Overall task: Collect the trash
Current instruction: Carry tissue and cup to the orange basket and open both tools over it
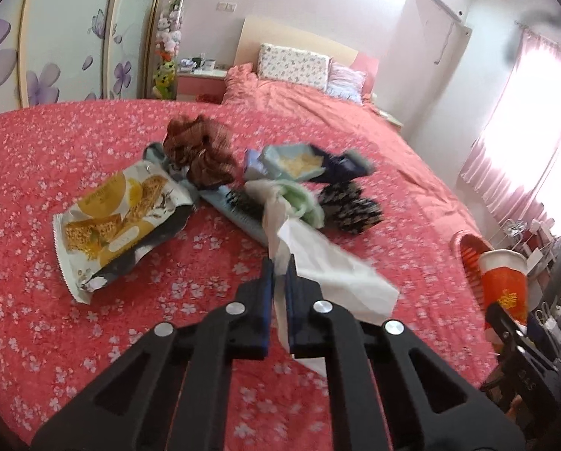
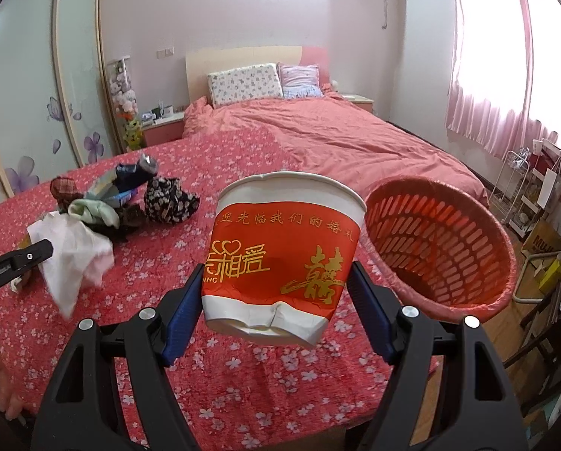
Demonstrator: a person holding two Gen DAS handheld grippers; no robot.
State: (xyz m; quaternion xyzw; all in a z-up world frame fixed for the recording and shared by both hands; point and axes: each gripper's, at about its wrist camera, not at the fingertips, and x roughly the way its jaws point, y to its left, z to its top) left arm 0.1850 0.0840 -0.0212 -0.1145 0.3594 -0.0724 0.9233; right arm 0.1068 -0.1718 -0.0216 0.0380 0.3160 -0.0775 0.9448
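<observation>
My left gripper (image 1: 279,263) is shut on a crumpled white tissue (image 1: 318,267), which hangs a little above the red flowered bedspread (image 1: 92,338). The right wrist view shows that tissue (image 2: 73,255) at the far left. My right gripper (image 2: 278,268) grips a red and white paper cup (image 2: 280,255) by its sides and holds it upright above the bed. Just right of the cup an orange-red slotted basket (image 2: 449,248) lies tilted, its mouth toward me. A yellow snack wrapper (image 1: 122,218) and a blue-green wrapper (image 1: 299,163) lie on the bed.
A pile beyond the tissue holds a brown scrunchie (image 1: 201,150), a light blue hairbrush (image 1: 239,210), a green cloth (image 1: 303,203) and a dark flowered cloth (image 1: 351,203). Pillows (image 2: 246,82) sit at the bed's head. Wardrobe doors stand left, shelves and clutter right by the window.
</observation>
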